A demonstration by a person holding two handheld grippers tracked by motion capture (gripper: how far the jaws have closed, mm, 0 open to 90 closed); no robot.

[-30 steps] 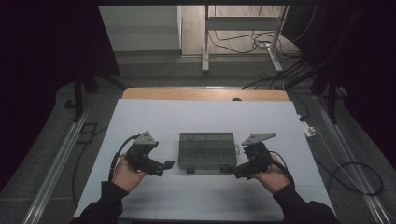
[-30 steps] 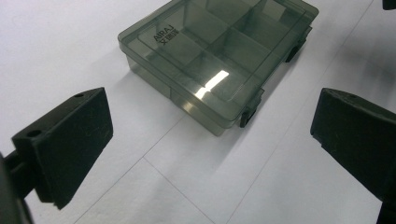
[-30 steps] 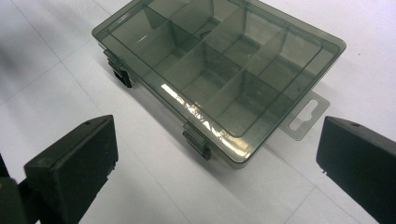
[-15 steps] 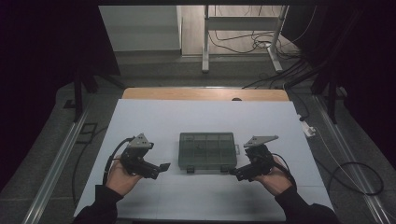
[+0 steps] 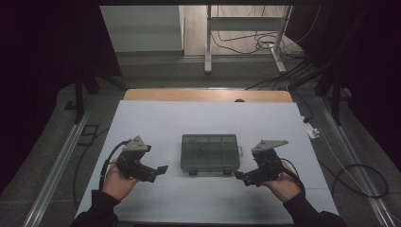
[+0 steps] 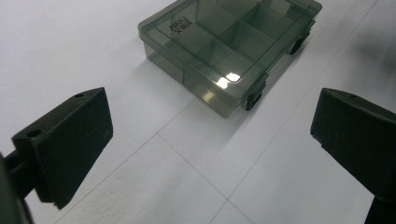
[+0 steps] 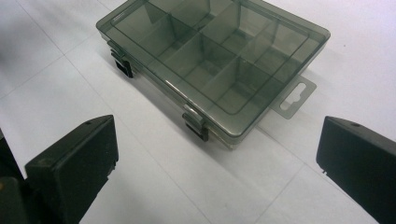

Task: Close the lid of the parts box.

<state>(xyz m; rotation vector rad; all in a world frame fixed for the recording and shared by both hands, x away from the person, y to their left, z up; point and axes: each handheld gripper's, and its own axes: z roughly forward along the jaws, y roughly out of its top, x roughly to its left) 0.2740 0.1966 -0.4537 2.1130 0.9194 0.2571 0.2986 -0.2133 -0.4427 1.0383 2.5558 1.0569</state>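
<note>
The box [image 5: 210, 153] lies shut on the table [image 5: 156, 123], between the left gripper [image 5: 161, 170] and the right gripper [image 5: 239, 175], ahead of both and touched by neither. Both sets of jaws stand wide apart and hold nothing. The two dark latches [image 7: 196, 126] sit on the box's near edge, facing the grippers, so the likely step is to undo them. Bring each gripper in low and square to its own latch, steady the box with one while the other lifts, and avoid pushing the light box away across the smooth sheet.
</note>
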